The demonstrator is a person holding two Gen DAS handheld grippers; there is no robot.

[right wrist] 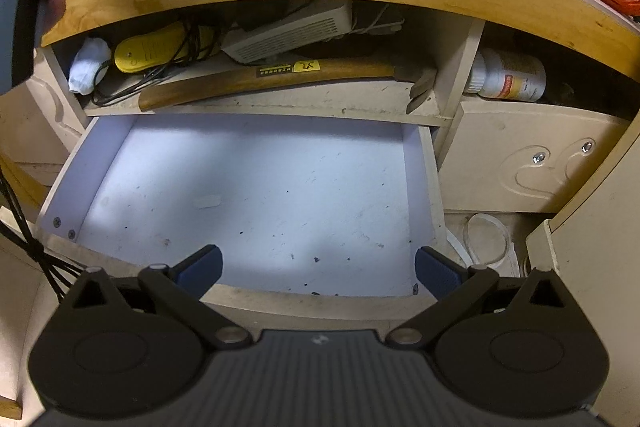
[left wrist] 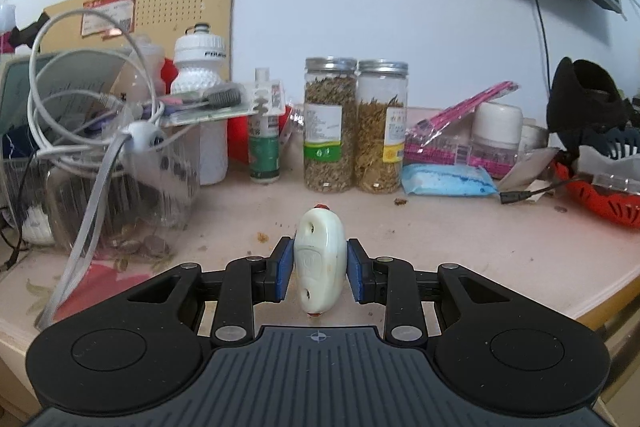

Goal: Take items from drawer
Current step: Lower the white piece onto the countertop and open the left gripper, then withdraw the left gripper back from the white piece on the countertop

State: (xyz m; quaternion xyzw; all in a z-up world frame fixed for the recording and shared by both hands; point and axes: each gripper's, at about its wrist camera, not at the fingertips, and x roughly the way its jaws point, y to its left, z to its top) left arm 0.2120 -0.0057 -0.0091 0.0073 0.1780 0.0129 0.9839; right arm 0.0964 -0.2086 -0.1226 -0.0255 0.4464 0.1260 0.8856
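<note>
Left gripper (left wrist: pixel 319 269) clamps a smooth, rounded white plastic fob (left wrist: pixel 319 261) with red tips between blue ribbed pads, over the pink, crumb-speckled desk (left wrist: pixel 480 247). Right gripper (right wrist: pixel 319 267) spread wide, holding nothing, above the pulled-out drawer (right wrist: pixel 256 187): flat white scuffed bottom, bare. Wooden-handled hammer (right wrist: pixel 280 77) on the shelf behind.

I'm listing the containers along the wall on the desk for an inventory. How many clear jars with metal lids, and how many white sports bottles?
Clear jars with metal lids: 2
White sports bottle: 1
Total: 3
</note>
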